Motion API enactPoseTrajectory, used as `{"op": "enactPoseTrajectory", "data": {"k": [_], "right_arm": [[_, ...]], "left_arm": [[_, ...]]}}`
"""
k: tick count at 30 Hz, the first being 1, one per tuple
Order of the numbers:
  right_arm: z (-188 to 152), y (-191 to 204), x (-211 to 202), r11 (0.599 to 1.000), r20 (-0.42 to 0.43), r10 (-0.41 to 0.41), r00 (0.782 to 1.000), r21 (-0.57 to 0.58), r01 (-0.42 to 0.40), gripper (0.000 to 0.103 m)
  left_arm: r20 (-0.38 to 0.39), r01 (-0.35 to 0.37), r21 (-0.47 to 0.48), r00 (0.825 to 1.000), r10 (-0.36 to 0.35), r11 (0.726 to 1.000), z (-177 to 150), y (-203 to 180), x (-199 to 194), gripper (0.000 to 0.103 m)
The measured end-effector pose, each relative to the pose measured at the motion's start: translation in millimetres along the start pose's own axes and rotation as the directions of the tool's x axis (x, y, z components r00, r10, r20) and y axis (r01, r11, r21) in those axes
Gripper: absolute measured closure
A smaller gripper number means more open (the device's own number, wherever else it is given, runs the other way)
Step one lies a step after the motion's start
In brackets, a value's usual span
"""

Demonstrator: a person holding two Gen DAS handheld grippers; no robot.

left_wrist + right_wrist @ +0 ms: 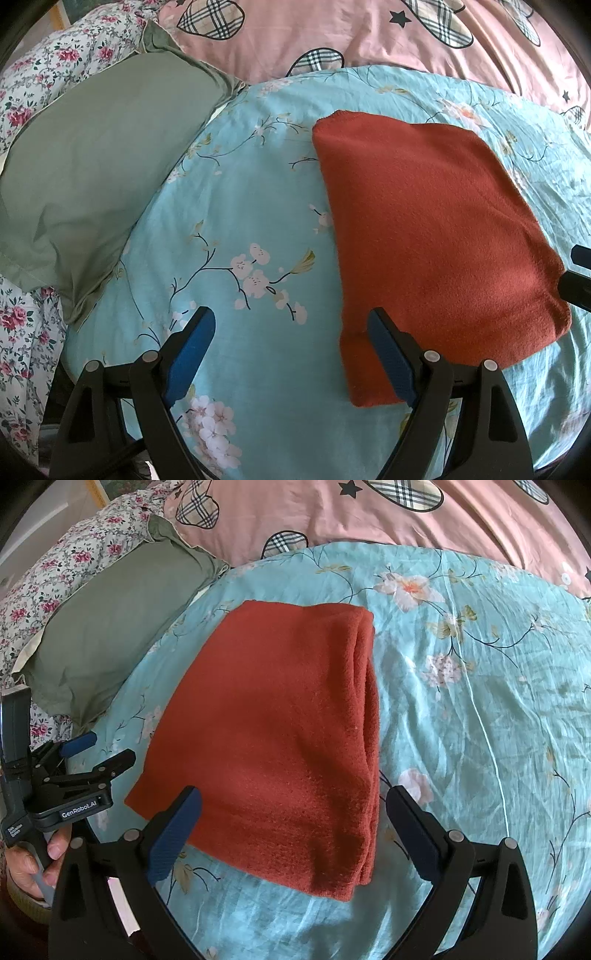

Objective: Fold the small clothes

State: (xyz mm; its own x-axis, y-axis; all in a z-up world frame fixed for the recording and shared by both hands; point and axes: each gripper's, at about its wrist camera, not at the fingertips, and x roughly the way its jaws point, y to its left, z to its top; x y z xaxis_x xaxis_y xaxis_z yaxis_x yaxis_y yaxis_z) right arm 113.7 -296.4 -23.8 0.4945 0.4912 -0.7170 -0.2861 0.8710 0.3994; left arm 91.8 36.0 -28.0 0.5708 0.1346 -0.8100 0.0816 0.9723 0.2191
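1. The left gripper [98, 755] carries white lettering on its black body, seen from the right wrist view: "GenRobot.AI". A smaller label on its handle below is too small to read.
2. A hand [27, 864] grips that handle at the lower left edge of the right wrist view.
3. The cloth [436, 236] is rust-red and fuzzy, like fleece or a fine knit. It lies folded into a thick, roughly four-sided pad.
4. In the right wrist view the cloth [273, 738] shows stacked layers along its right edge, several folds lying one on another. Its top face is flat and smooth.
5. The cloth lies on a turquoise sheet [240, 206] printed with pale blossoms and dark branches, spread on a bed.
6. The left gripper [291, 354] has its jaws wide, nothing between them. Its right finger overlaps the cloth's near left corner in the picture; whether it touches I cannot tell. The left finger stands over bare sheet.
7. The right gripper [295, 834] also has its jaws wide. The cloth's near edge shows between the two fingers, and the pads do not press on it.
8. A grey-green pillow [96, 166] lies left of the cloth, well apart from it.
9. Beyond the sheet lies a pink cover [332, 40] with plaid hearts and dark stars; a rose-print fabric [33, 77] lies at far left.
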Motion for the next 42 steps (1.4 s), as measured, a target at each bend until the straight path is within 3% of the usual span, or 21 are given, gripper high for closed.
{"op": "enactPoseTrajectory", "data": {"k": [42], "right_arm": [[1.6,5.9,-3.4,1.0,0.008,-0.001,1.0,-0.009,0.001,0.003]], "left_arm": [[0.008,0.002,-0.005,1.0,-0.002,1.0,-0.4,0.9,-8.0,0.018]]}}
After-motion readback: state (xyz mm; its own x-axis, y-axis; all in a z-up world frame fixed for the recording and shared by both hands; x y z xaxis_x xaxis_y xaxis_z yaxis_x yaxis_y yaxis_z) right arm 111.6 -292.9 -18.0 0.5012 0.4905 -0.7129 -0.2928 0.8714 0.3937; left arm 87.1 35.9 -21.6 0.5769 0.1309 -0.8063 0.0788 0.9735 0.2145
